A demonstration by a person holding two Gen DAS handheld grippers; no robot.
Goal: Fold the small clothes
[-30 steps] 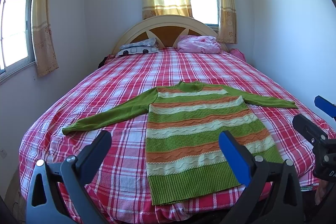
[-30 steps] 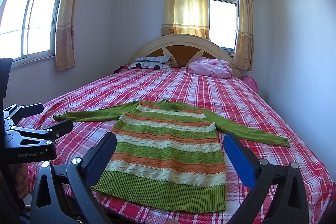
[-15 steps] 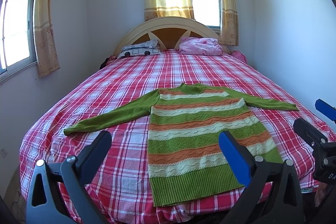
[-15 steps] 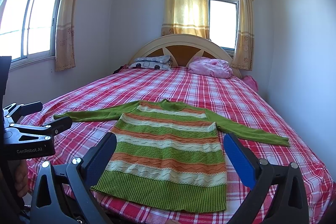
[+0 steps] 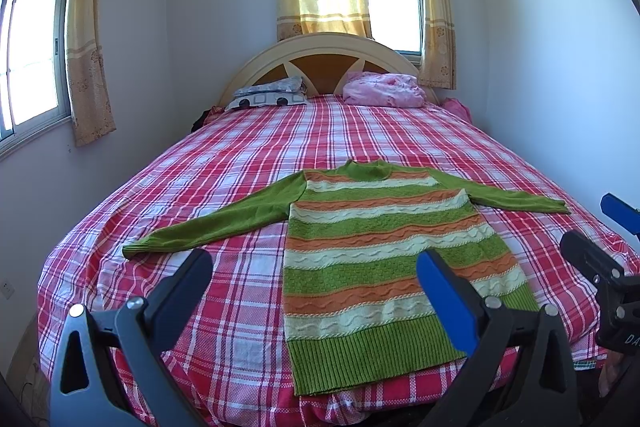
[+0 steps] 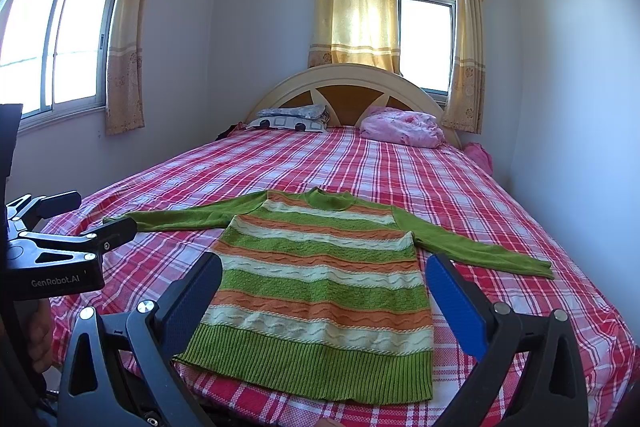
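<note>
Sweater [image 5: 384, 259] flat near bed [image 5: 248, 163] edge; left tool [image 5: 316, 279], right tool [image 6: 324, 287] spread, empty

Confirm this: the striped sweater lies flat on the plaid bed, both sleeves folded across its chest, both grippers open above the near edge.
Not quite. The sweater has both sleeves spread outward on the bed, as the right wrist view shows. The rest holds: left gripper and right gripper have open jaws.

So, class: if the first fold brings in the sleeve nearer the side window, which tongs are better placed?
Left, probably. The left tongs hang open just short of that sleeve's cuff; the right tongs face the sweater body and opposite sleeve.
</note>
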